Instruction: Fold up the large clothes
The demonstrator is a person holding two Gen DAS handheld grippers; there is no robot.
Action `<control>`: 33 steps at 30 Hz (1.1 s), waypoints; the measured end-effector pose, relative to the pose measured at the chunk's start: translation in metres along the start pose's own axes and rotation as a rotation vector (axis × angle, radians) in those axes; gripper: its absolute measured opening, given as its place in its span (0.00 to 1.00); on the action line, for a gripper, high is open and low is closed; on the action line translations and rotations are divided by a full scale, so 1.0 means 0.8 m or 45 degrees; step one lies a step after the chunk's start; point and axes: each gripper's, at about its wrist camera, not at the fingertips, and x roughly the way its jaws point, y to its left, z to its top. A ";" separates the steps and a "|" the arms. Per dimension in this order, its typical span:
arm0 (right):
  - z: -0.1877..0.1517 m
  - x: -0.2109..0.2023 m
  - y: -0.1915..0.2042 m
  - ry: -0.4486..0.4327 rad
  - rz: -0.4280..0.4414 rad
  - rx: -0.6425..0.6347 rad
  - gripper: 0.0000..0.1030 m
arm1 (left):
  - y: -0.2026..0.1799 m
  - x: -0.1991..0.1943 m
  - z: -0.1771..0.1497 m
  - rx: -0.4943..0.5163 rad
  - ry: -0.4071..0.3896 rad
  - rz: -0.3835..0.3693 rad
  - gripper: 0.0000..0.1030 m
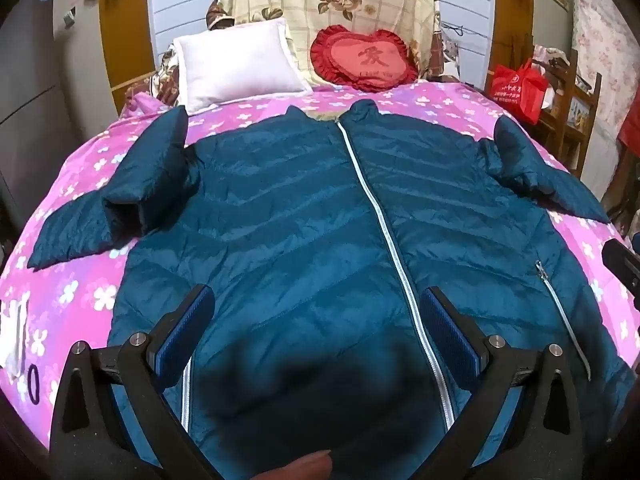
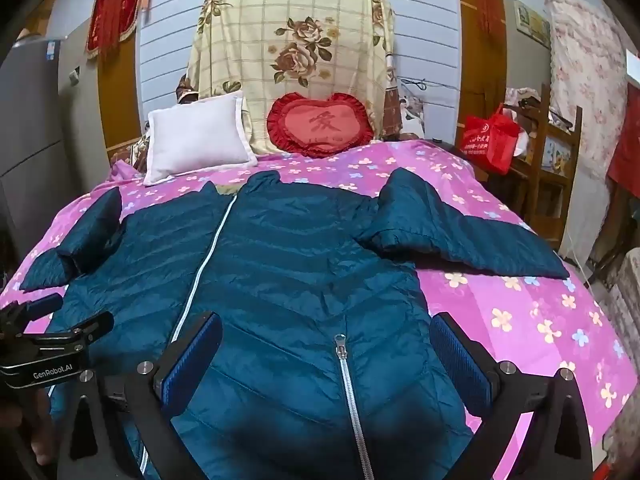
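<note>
A teal quilted puffer jacket [image 1: 304, 216] lies front up on the bed, zipped with a pale zipper, both sleeves bent outward. It also shows in the right wrist view [image 2: 288, 272]. My left gripper [image 1: 316, 304] is open and empty, hovering over the jacket's lower left half near the hem. My right gripper [image 2: 326, 332] is open and empty, hovering over the jacket's lower right half above a pocket zipper [image 2: 348, 384]. The left gripper also shows at the left edge of the right wrist view [image 2: 60, 320].
The jacket lies on a pink flowered bedspread [image 2: 520, 320]. A white pillow [image 1: 236, 64] and a red heart cushion [image 1: 364, 60] lean at the head of the bed. A red bag [image 2: 490, 140] stands on a wooden shelf at the right.
</note>
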 end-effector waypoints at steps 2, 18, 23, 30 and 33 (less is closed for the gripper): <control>0.000 0.001 0.007 0.002 -0.001 -0.004 1.00 | 0.000 0.000 0.001 -0.001 0.018 -0.004 1.00; -0.003 0.006 -0.009 0.048 -0.013 0.036 1.00 | 0.000 0.006 -0.007 0.011 0.036 0.001 1.00; -0.004 0.010 -0.010 0.061 -0.026 0.036 1.00 | 0.000 0.006 -0.008 0.012 0.044 0.000 1.00; -0.006 0.012 -0.008 0.072 -0.054 0.021 1.00 | 0.001 0.005 -0.009 0.001 0.025 -0.029 1.00; -0.007 0.013 -0.011 0.080 -0.059 0.029 1.00 | -0.001 0.002 -0.009 0.007 -0.002 -0.049 1.00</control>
